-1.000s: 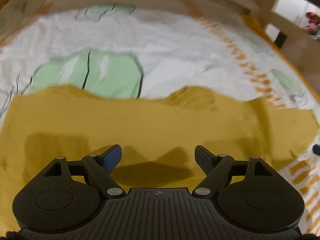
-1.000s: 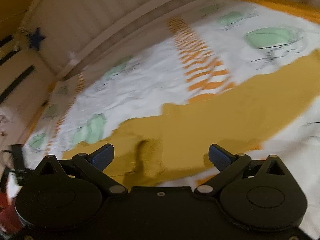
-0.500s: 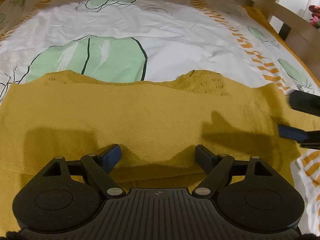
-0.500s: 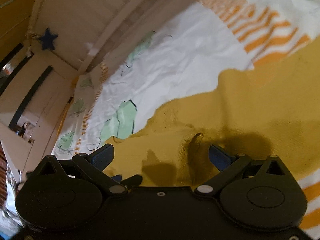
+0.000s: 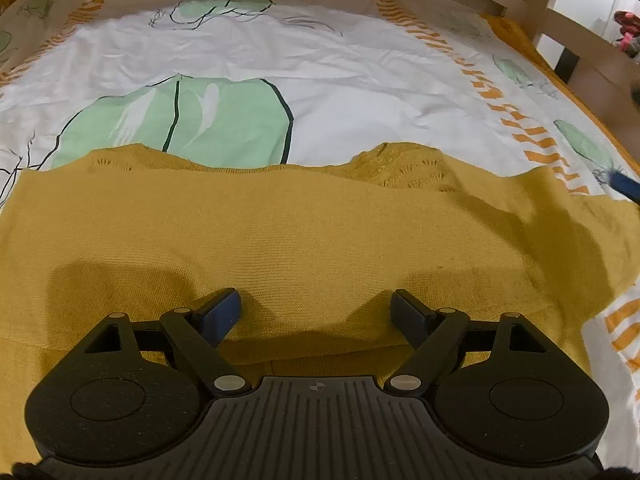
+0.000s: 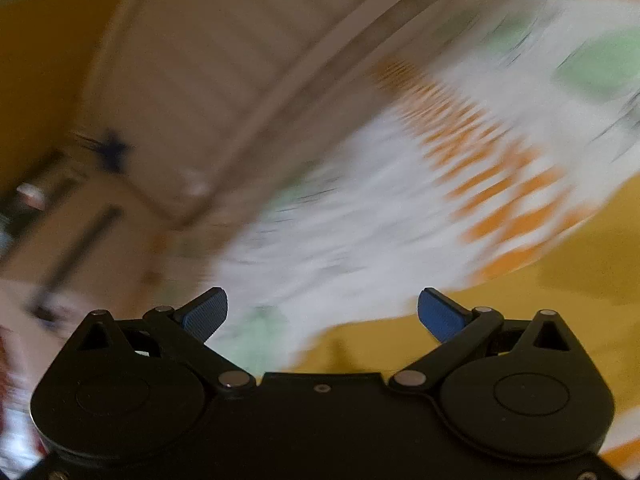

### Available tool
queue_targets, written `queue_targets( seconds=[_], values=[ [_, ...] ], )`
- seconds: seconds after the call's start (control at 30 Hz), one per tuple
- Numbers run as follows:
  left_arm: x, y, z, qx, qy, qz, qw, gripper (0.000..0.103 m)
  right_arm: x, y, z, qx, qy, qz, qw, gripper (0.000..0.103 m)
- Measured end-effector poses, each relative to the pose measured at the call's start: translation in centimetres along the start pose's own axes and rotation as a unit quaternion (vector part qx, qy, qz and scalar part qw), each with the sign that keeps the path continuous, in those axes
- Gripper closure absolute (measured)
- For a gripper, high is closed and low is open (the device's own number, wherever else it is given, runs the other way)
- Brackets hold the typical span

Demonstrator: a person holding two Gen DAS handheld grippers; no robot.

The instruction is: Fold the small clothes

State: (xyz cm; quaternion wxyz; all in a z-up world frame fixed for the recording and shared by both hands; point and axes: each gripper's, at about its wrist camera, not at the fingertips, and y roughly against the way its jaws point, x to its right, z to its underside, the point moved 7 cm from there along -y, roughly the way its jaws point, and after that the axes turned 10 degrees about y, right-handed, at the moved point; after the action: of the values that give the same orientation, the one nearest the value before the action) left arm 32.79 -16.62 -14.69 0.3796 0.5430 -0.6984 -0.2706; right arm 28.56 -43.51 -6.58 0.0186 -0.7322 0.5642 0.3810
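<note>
The yellow knit top (image 5: 304, 240) lies spread out flat on the bed sheet (image 5: 320, 64), so its edges are easy to reach for folding. The left claw (image 5: 316, 312) hangs low over the near edge of the top with its fingers wide apart and nothing in them, likely ready to pinch that edge. The right claw (image 6: 322, 314) is open and empty too, off by the side of the top; its view is blurry.

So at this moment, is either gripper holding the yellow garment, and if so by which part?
Nothing is held. The left gripper stands open just above the yellow knitted garment, pads apart. The right gripper is open too, nothing between its pads.
</note>
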Motion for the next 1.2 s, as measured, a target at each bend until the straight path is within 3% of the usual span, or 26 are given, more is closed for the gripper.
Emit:
queue_targets(
  seconds=[0.1, 0.2, 0.37, 0.5, 0.6, 0.9, 1.2],
  values=[
    [0.1, 0.1, 0.1, 0.005, 0.000, -0.003, 1.0000, 0.021, 3.6, 2.8, -0.9, -0.019, 0.049, 0.126, 0.991, 0.001],
    [0.2, 0.2, 0.2, 0.010, 0.002, -0.008, 0.9999, 0.020, 7.4, 6.3, -1.8, -0.020, 0.086, 0.239, 0.967, 0.001],
    [0.3, 0.8, 0.0, 0.007, 0.026, -0.011, 0.9996, 0.022, 13.4, 10.9, -3.2, -0.039, 0.078, 0.336, 0.938, 0.001],
    [0.8, 1.8, 0.1, 0.016, 0.045, 0.000, 0.9989, 0.022, 16.6, 12.0, -4.2, -0.054, 0.058, 0.366, 0.927, 0.003],
    [1.6, 2.9, 0.5, 0.025, 0.039, 0.010, 0.9989, 0.022, 18.4, 12.6, -4.4, -0.053, 0.038, 0.371, 0.926, 0.014],
    [3.2, 5.8, 1.6, 0.038, 0.022, 0.032, 0.9985, 0.022, 22.7, 10.9, -5.1, -0.060, 0.027, 0.388, 0.919, 0.017],
    [3.2, 6.6, 1.4, 0.041, 0.018, 0.034, 0.9984, 0.022, 24.9, 9.1, -5.3, -0.070, 0.032, 0.366, 0.927, 0.017]
  ],
)
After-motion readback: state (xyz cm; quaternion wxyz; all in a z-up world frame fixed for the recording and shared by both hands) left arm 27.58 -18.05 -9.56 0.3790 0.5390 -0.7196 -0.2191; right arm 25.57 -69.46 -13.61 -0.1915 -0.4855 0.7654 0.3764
